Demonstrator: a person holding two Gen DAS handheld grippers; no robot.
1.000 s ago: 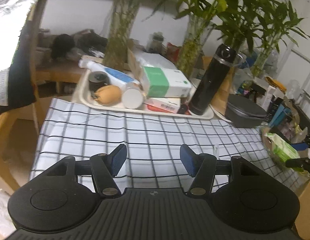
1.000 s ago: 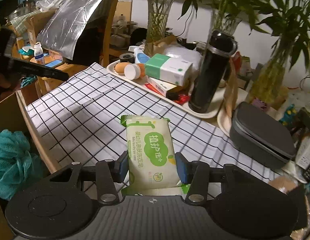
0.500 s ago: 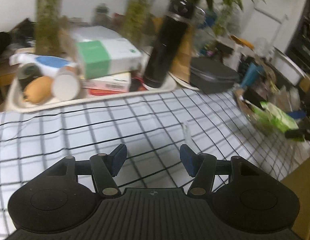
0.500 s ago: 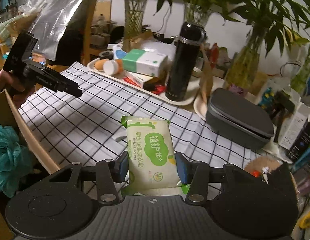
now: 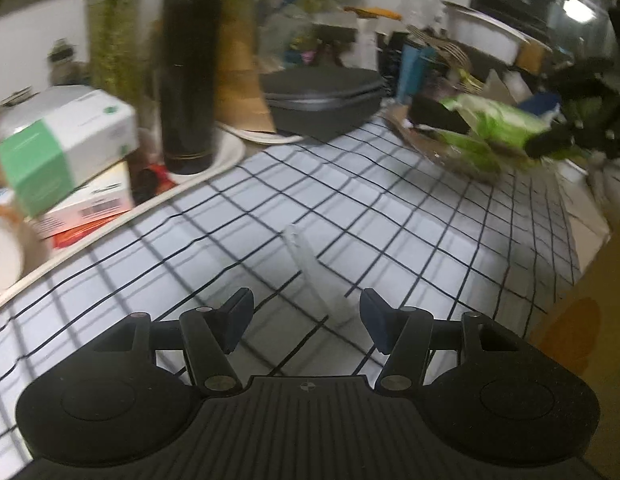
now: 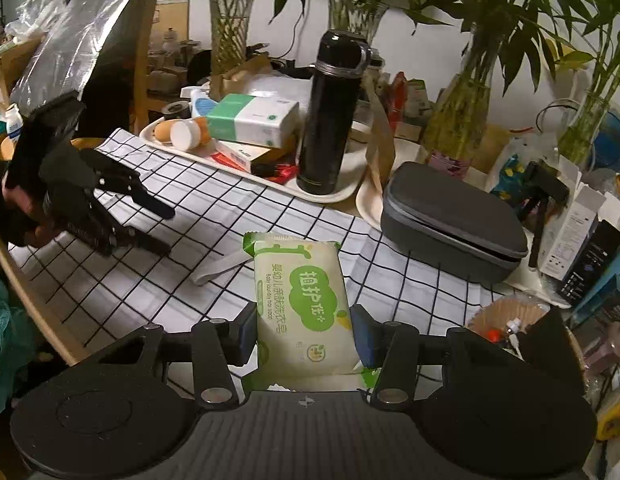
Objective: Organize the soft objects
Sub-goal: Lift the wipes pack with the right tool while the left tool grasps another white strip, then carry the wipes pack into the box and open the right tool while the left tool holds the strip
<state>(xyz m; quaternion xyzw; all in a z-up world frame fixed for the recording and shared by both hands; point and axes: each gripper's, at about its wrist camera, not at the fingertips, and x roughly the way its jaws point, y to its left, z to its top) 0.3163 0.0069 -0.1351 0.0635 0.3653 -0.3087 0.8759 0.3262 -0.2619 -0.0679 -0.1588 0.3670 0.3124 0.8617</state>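
A green-and-white soap pack (image 6: pixel 301 292) is held above the checked cloth (image 6: pixel 213 216), with my right gripper (image 6: pixel 303 334) shut on its lower sides. In the blurred left wrist view the same pack (image 5: pixel 498 128) shows at the far right. My left gripper (image 5: pixel 305 320) is open and holds nothing; it hangs low over the cloth (image 5: pixel 390 216). A pale flat strip (image 5: pixel 310 268) lies on the cloth just ahead of its fingertips, untouched. The right wrist view shows that strip (image 6: pixel 217 268) left of the pack, with the left gripper (image 6: pixel 163 230) and a hand further left.
A cream tray (image 6: pixel 334 196) at the back carries a green-and-white box (image 6: pixel 253 120), smaller items and a black flask (image 6: pixel 330 112). A grey zip case (image 6: pixel 450 220) sits to the right, with plants in vases behind. A teal mesh puff (image 6: pixel 5 332) lies beyond the table's left edge.
My left gripper has swung right, sunk and rolled, so the pale strip now lies just ahead of its fingers. The right gripper drifted slightly with the pack still in it.
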